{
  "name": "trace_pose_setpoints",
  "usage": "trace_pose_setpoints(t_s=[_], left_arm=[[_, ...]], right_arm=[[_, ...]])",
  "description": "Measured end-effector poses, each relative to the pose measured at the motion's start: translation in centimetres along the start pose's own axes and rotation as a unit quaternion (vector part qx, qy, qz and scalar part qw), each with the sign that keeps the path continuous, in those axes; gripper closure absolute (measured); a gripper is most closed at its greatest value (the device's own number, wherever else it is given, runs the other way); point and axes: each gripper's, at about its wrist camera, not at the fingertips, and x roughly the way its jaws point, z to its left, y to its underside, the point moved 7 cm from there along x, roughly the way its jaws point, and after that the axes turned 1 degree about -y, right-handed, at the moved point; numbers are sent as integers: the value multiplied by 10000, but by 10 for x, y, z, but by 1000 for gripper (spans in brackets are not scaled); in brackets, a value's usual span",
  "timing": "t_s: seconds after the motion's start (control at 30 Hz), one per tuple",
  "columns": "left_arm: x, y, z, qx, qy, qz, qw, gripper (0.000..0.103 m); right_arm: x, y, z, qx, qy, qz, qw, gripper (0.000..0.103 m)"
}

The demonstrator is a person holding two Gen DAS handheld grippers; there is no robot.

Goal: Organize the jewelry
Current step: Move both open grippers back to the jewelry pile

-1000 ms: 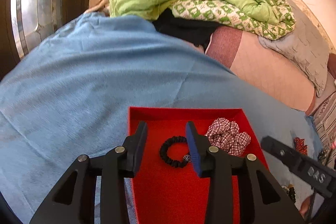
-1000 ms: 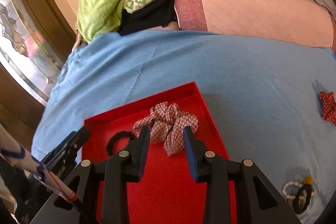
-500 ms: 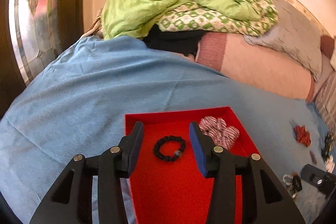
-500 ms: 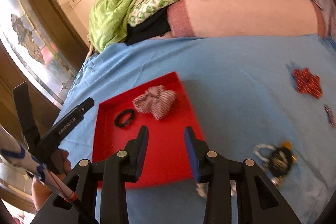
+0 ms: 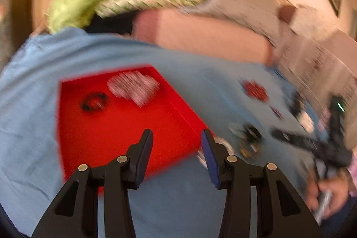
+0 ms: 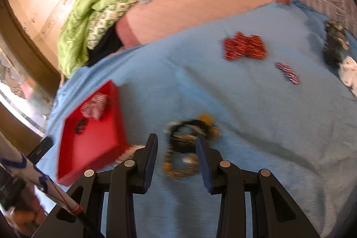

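right wrist view: my right gripper jaws apart, empty, above bangle cluster on blue sheet. red tray at left holds checked scrunchie, black bracelet. my left gripper jaws apart, empty, over tray edge.

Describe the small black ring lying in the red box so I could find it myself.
On the blue bedspread sits a red tray. Near its far end lies a black beaded bracelet, beside a checked fabric scrunchie. It is the only dark, thin ring in the tray.
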Motion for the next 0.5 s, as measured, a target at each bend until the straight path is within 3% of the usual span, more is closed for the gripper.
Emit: trace_pose_setpoints(t_s=[0.27,0.5], left_arm=[[35,45,-81,1372,631,577,9868,60],[68,48,-84,1497,502,815,9841,60]], right_arm=[[-6,-11,-19,274,-289,-108,9991,65],[-8,-14,-20,332,-482,-67,9983,65]])
